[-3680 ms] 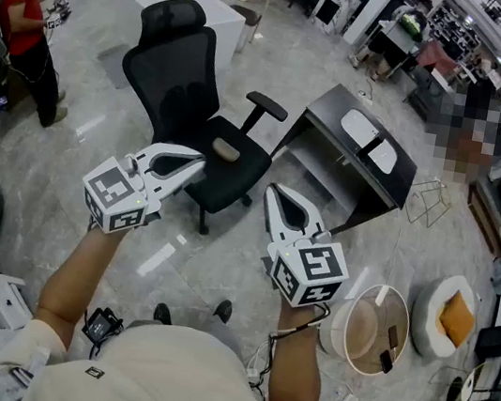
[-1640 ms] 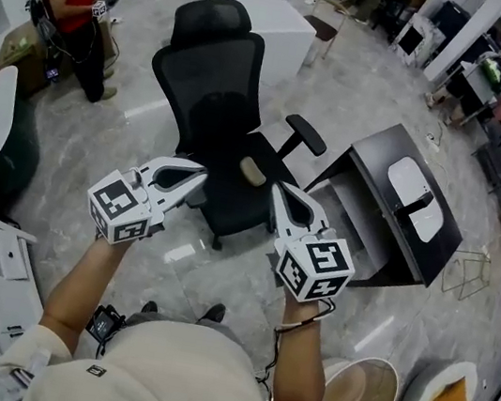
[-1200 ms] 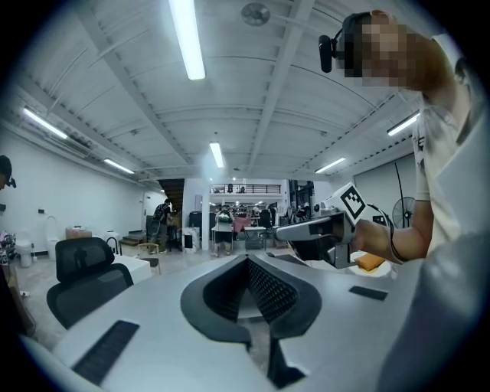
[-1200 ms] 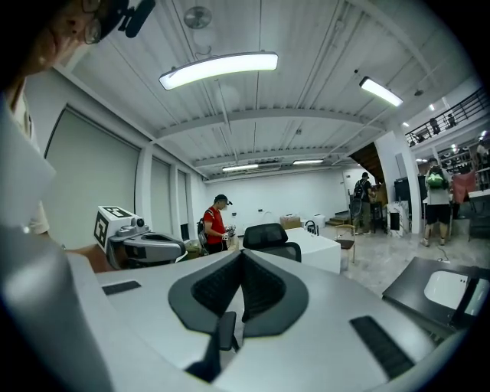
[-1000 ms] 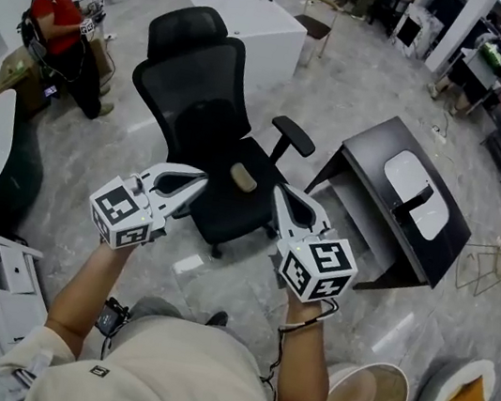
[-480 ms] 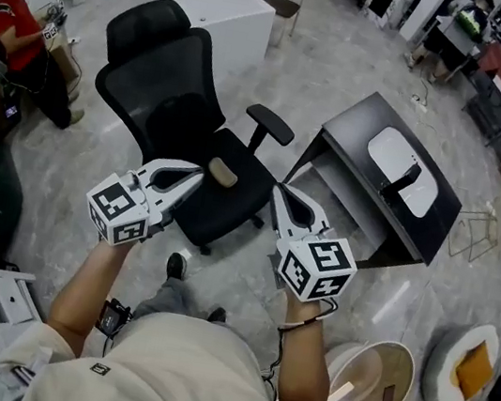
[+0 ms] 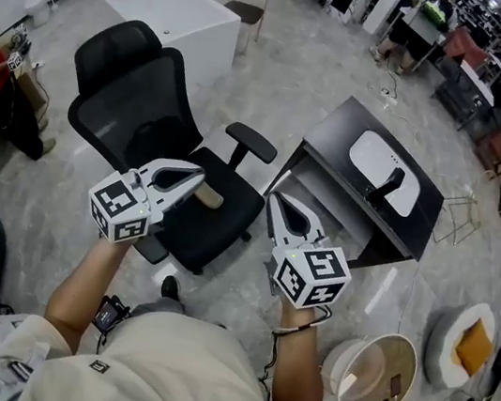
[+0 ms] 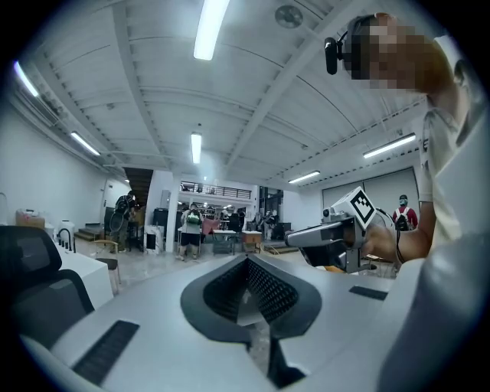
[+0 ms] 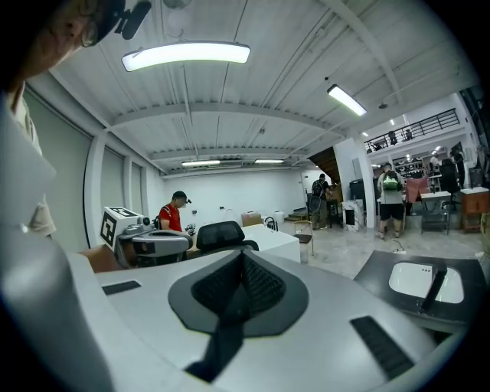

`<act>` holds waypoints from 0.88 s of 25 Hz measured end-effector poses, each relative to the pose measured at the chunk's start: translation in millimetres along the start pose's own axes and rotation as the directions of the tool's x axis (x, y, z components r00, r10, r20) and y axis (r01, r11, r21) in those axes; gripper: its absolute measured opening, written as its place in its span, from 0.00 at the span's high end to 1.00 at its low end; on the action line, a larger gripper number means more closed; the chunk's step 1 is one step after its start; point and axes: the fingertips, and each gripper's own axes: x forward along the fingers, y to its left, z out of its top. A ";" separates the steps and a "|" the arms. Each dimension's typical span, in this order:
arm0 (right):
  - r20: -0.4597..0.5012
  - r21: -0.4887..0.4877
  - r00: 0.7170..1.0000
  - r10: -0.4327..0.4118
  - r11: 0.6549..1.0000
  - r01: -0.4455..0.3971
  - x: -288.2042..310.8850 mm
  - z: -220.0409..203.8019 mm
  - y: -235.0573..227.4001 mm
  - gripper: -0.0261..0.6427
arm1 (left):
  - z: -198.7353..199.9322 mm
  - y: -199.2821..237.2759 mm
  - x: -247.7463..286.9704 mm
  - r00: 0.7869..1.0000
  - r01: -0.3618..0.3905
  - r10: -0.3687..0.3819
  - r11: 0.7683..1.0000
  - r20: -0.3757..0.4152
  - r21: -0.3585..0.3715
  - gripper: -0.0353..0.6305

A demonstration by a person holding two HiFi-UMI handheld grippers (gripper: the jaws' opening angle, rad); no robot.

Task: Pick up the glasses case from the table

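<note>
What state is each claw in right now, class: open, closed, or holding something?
Left claw: closed, holding nothing.
Right claw: closed, holding nothing.

— Bright?
— Very. A ceiling tube lamp (image 9: 186, 53) high above the office chair (image 9: 222, 232) glares white, and the floor (image 7: 301, 70) beside the chair shines.
— Sharp?
— Mostly. Edges bend, corners go black, and the left gripper (image 8: 246, 259) itself looks soft.
</note>
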 end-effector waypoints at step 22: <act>-0.048 0.019 0.987 -0.155 0.988 0.156 92.1 -9.2 -12.0 0.93 | -32.9 107.9 11.2 0.991 0.137 -0.137 0.989 0.004 -0.061 0.93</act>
